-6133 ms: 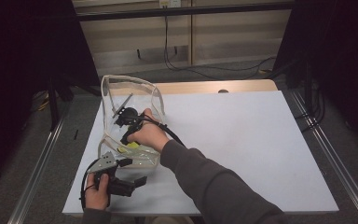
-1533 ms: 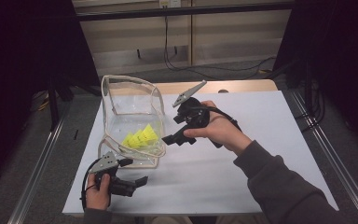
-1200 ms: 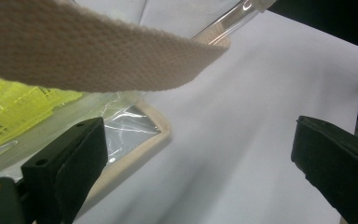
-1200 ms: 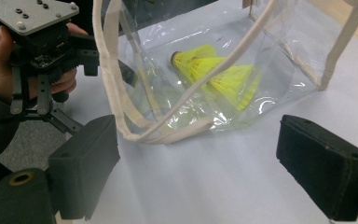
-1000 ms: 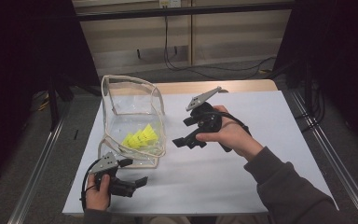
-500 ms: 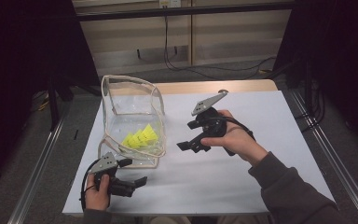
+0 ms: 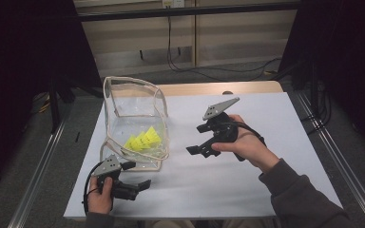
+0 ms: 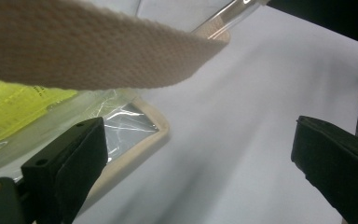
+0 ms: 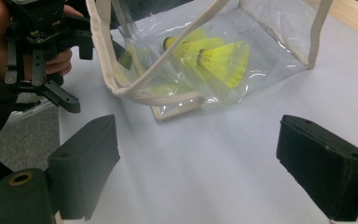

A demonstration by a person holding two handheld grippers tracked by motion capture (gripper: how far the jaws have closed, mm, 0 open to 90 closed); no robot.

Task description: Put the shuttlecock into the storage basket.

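bag: clear bag [image 7: 134, 124] stood at table [image 7: 266, 190] left edge, yellow shuttlecocks [image 7: 143, 139] inside
right gripper [image 7: 200, 145]: jaws wide apart, empty, mid-table, apart from bag
left gripper [image 7: 140, 179]: jaws apart, near front-left corner, beside bag strap [image 8: 93, 51]
step: looked like loading finished
next: probably grasp strap or fetch another item

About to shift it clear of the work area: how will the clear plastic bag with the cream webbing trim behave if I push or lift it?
The clear plastic bag with cream webbing trim will probably flex rather than slide stiffly; its walls look thin and creased. It seems light, holding a few yellow shuttlecocks, which may roll inside. Its loose webbing handle looks floppy.
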